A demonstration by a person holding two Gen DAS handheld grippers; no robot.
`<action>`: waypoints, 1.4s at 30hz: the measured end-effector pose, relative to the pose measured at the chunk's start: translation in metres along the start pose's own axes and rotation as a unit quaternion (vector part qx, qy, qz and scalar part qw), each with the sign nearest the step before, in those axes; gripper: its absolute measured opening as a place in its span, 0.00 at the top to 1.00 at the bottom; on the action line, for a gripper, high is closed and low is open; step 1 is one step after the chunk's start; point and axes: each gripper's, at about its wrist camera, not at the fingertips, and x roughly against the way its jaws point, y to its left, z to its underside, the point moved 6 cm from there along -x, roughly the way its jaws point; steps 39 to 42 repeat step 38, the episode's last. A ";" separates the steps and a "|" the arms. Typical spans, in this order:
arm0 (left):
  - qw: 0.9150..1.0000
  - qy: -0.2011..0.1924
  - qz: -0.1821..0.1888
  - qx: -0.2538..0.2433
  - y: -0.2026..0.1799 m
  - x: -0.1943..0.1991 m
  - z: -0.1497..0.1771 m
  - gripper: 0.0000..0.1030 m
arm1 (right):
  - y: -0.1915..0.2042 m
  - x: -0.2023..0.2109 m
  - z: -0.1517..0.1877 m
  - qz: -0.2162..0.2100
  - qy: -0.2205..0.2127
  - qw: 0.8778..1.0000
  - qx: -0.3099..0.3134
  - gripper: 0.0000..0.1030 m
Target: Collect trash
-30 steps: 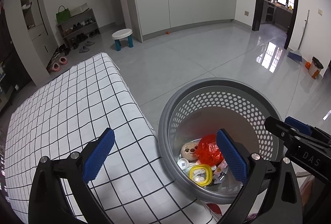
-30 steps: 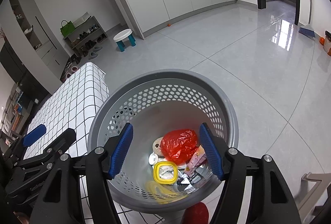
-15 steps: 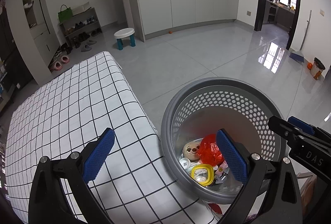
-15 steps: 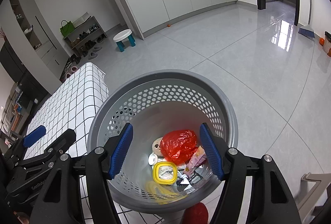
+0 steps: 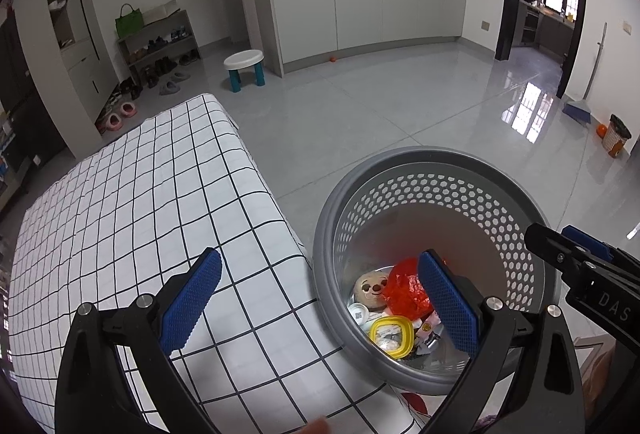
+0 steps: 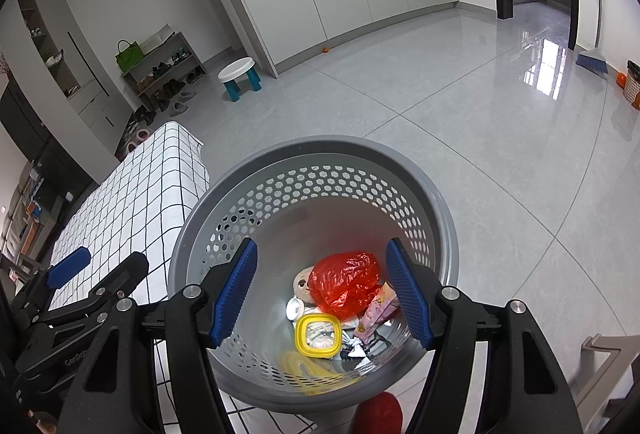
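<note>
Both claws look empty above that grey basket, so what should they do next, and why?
Probably turn away to look for more trash. Both the left gripper and right gripper hang open and empty, the basket already holds the red bag, and the checked tablecloth shows nothing to collect.
</note>
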 end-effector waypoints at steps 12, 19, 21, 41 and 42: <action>1.000 0.002 -0.002 -0.001 0.000 0.000 0.002 0.06 | 0.001 0.001 0.000 0.001 0.000 1.000 0.001 0.38; 1.000 0.001 -0.003 -0.003 -0.001 0.000 0.002 0.06 | 0.001 0.001 0.000 0.001 0.000 1.000 0.001 0.38; 1.000 0.001 -0.004 -0.003 -0.002 0.000 0.003 0.06 | 0.000 0.001 0.000 0.001 0.000 1.000 0.001 0.38; 1.000 0.005 -0.004 0.001 -0.001 0.001 0.003 0.06 | 0.000 0.001 0.000 0.001 0.000 1.000 0.003 0.38; 1.000 0.005 -0.004 0.001 -0.001 0.001 0.003 0.06 | 0.000 0.001 0.000 0.001 0.000 1.000 0.003 0.38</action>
